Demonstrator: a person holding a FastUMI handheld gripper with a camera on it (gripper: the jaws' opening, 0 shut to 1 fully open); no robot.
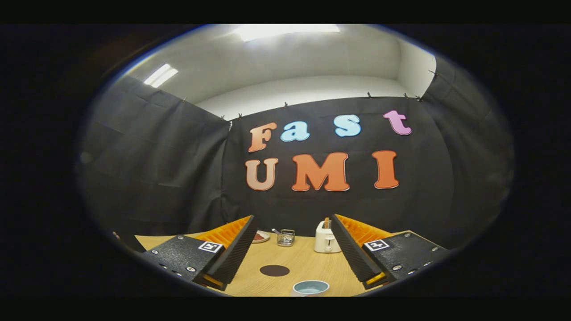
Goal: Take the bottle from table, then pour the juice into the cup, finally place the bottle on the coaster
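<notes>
Tool (292, 254) fingers spread apart, empty, above cup (310, 287) and dark coaster (274, 270); the bottle probably suits a firm mid-body hold.

Cups: one (310, 287), between the fingers, nearest
Coasters: one dark round (274, 270), beyond the cup
Toasters: one white (327, 238)
Glass containers: one (286, 237)
Plates: one (260, 236)
Tables: one wooden (308, 263)
Gripper (292, 256) fingers: two, spread apart, nothing held

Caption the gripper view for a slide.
Open gripper above the table, cup and dark coaster between its fingers, toaster beyond.
</notes>
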